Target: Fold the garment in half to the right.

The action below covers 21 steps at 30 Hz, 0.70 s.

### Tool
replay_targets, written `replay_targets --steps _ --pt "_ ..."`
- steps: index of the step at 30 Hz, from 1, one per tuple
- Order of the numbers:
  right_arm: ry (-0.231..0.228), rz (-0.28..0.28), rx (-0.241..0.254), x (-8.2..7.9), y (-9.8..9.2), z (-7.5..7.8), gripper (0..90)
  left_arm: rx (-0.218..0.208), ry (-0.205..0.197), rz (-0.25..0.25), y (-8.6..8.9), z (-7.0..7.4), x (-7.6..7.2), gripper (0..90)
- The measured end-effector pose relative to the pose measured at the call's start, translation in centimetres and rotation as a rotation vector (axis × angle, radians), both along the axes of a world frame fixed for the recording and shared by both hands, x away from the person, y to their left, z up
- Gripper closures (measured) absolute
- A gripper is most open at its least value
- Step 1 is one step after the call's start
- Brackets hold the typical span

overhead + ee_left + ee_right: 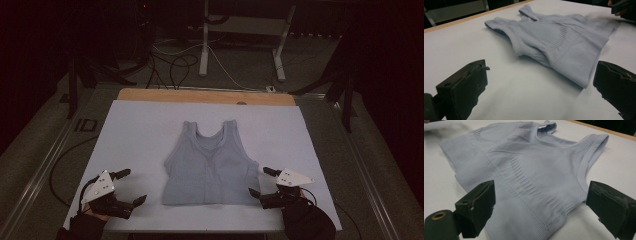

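A pale blue ribbed tank top (210, 167) lies flat on the white table sheet (140, 130), straps toward the far edge. My left gripper (131, 186) rests on the sheet to the left of its hem, open, with bare sheet between the jaws. In the left gripper view the top (559, 40) lies ahead, its hem corner close to the right-hand jaw. My right gripper (260, 181) stands open at the garment's right hem corner. In the right gripper view the top (529, 175) spreads between and beyond the jaws, which do not press on it.
The wooden table edge (205, 96) shows past the white sheet. Beyond it stand white frame legs (204, 45) and loose cables (175, 65) on the floor. Dark stands flank the table on both sides. Gloved hands hold both grippers at the near edge.
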State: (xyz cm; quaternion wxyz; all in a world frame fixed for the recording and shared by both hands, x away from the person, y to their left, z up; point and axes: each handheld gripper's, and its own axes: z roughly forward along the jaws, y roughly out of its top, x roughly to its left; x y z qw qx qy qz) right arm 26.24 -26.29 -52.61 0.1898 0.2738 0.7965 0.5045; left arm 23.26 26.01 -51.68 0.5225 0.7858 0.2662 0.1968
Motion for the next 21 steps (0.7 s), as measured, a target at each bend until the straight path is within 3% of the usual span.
replay_targets --steps 21 --pt "0.013 0.013 0.014 0.01 0.09 0.06 8.8 0.016 0.018 -0.033 -0.74 -0.13 0.11 0.6"
